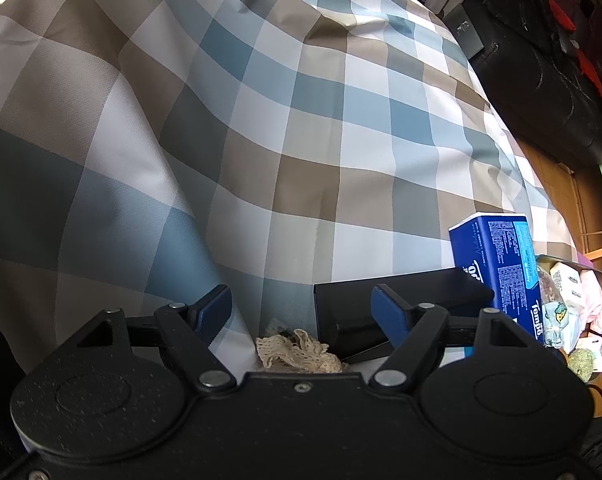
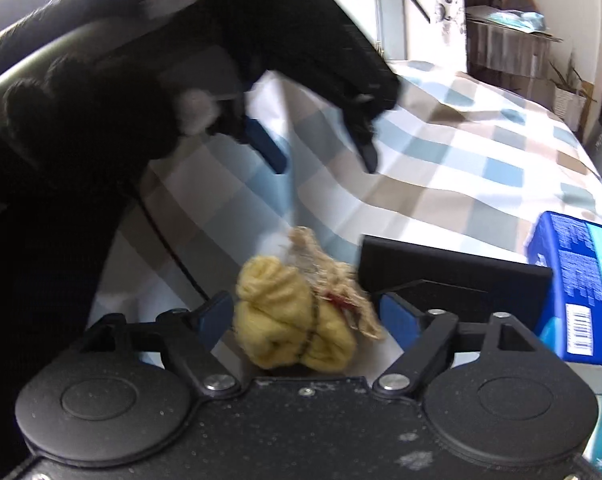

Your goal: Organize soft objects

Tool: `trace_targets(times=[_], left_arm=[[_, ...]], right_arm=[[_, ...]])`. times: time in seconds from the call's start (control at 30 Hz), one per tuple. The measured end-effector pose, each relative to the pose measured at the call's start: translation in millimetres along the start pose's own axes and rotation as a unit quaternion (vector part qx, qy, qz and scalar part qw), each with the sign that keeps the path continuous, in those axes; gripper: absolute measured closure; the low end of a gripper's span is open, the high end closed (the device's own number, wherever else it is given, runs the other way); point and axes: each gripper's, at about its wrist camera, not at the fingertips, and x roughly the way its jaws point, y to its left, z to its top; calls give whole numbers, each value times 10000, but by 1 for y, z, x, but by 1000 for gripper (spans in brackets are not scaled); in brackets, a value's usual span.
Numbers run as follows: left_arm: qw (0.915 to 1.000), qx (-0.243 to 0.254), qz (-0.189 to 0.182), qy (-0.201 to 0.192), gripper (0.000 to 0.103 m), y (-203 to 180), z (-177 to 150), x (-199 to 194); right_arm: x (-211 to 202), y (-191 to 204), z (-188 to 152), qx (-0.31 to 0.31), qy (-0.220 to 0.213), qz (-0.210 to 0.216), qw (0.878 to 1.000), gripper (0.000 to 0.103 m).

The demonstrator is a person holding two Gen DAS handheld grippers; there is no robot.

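Soft bundle between my right jaws, both grippers spread.

Left view: my left gripper (image 1: 301, 308) hangs spread over the checked bedspread (image 1: 261, 120), lace scrap (image 1: 301, 350) below, black box (image 1: 401, 300) just right. Right view: my right gripper (image 2: 307, 314) stands spread around the yellow sock bundle (image 2: 293, 320), pads clear, nearer than the left; tissue pack (image 2: 577, 280) right.

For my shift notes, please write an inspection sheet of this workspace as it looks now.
Surface: checked bedcover, wrinkled, sunlit.
Job's things: yellow knitted bundle beside beige lace cloth, between the right pads, apart from both.
Clutter: black box; blue Tempo tissue pack; bin of small soft items.
Grippers: left hand-held gripper open above the lace; right hand-held gripper open.
Cables: thin dark cord on the cover.
Surroundings: black seat; wooden floor; potted plant.
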Motion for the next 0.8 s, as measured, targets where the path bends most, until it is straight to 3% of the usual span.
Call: trace_targets(times=[0.13,0.2,0.27,0.53,0.8], left_arm=[[10000,-2,1,4,30,1,0,0],[10000,10,13,10,30,1,0,0],[10000,15,18,9,30,1,0,0],[9999,90,25,80,31,-3,-2,4],[9991,274,46,317,31,-12,-11,13]], right_arm=[[21,19,7,-159,106,-128,9997,23],[30,23,9,-163,154,-147,9996,37],[38,22,9,-173,321,-200,9991,92],[5,-29,-6,214,463,-605,9969,93],[-26,-87,-40,1017,782,-1169,9848,92]])
